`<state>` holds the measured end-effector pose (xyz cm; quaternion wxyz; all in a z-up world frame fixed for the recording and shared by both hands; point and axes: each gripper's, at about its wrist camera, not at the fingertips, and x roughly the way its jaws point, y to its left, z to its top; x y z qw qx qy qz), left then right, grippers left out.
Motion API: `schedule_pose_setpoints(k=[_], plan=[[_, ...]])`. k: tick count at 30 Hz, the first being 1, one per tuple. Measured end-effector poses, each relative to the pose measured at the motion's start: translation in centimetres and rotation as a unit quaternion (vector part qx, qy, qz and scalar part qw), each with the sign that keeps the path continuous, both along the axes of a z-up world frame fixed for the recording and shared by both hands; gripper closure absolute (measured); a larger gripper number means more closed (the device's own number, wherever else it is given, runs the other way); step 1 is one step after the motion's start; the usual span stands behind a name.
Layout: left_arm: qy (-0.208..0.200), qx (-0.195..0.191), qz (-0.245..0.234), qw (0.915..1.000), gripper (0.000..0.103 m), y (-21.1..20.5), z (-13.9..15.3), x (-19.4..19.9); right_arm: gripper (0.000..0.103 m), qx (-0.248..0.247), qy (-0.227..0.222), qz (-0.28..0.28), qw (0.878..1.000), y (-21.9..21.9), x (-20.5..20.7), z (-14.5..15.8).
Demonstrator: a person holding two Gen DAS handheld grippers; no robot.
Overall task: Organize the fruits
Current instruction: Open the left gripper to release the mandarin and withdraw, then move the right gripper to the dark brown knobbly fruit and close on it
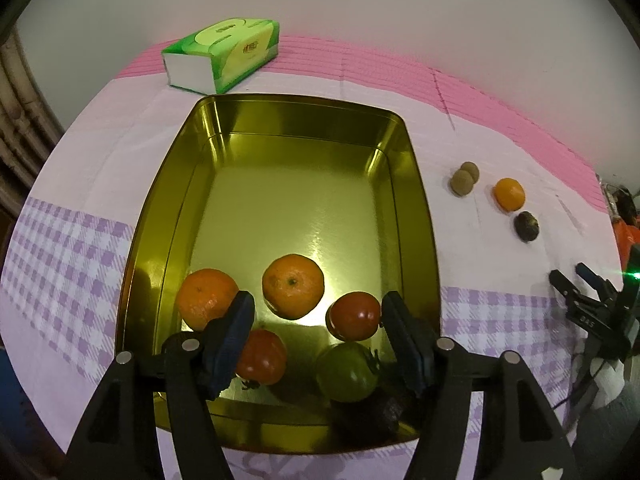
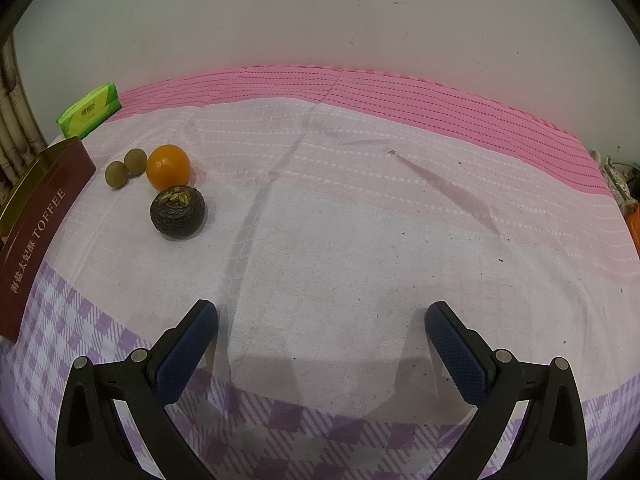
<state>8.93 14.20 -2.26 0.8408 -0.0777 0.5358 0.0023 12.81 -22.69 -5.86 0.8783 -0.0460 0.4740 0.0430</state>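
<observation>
While both jaws gape empty | left hand-held gripper (image 1: 316, 312) over tin (image 1: 420, 208), right hand-held gripper (image 2: 320, 320) idle | orange (image 2: 168, 166), upper left: firm, round, rolls; grip at its widest girth.

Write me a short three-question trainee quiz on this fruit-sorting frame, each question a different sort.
1. True or false: the left gripper is clamped on a fruit.
2. How many fruits remain on the checked tablecloth outside the gold rectangular metal tin?
3. Multiple choice: what lies between the right gripper fingers? A) round orange citrus fruit B) nothing but cloth C) green tissue pack

Key:
1. False; its jaws stand open above the tin's fruit.
2. Four: two small brown-green round fruits, one round orange citrus fruit, one dark wrinkled round fruit.
3. B.
</observation>
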Motion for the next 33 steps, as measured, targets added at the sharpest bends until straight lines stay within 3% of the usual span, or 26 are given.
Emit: schedule_pose_setpoints(k=[9, 13, 22, 33], plan=[[-0.011, 0.02, 0.0, 0.9998, 0.039, 0.6, 1.1, -1.1, 0.0, 0.0, 0.0, -0.001, 1.0, 0.0, 0.0, 0.0], [-0.017, 0.024, 0.009, 0.9995, 0.026, 1.6, 1.5, -1.5, 0.0, 0.0, 0.0, -0.001, 1.0, 0.0, -0.1, 0.0], [-0.027, 0.042, 0.042, 0.9979, 0.014, 4.5, 2.3, -3.1, 0.0, 0.0, 0.001, -0.003, 1.0, 0.0, 0.2, -0.1], [-0.041, 0.012, 0.109, 0.9931, 0.007, 8.2, 2.8, -4.7, 0.0, -0.002, 0.019, -0.011, 1.0, 0.0, 0.5, 0.1]])
